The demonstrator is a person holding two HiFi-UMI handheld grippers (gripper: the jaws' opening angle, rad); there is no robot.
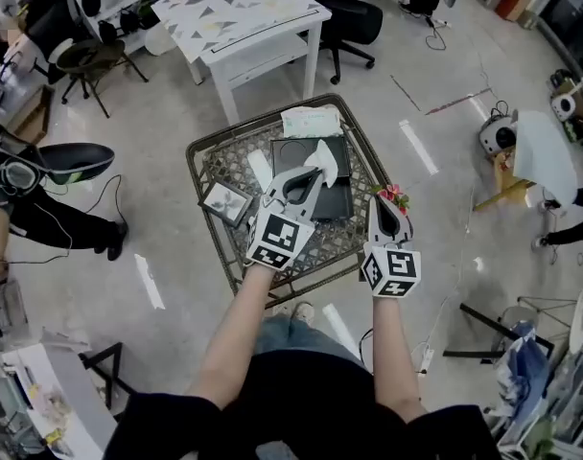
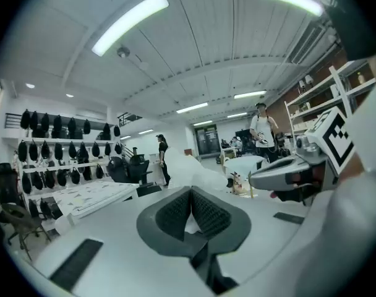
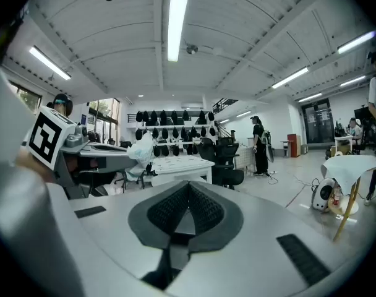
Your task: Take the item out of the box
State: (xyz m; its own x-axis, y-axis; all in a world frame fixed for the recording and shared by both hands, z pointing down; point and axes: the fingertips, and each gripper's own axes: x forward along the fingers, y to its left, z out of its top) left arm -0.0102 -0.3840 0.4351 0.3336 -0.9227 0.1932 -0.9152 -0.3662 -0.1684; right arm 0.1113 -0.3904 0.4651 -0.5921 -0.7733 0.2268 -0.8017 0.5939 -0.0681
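We've got the left gripper (image 1: 311,175) clenched on a white crinkly item (image 1: 324,153) near the middle of the head view, held over the black box (image 1: 339,195); the box sits on the wicker table (image 1: 213,157); in the left gripper view the white stuff pokes out past the closed pads; the right gripper (image 1: 387,207), just right of centre, is pinched together on nothing; it's hovering by some pink flowers (image 1: 394,195) at the table's right edge.

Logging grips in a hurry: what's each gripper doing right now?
Left gripper: closed, holding the white crumpled item.
Right gripper: closed, nothing between its jaws.
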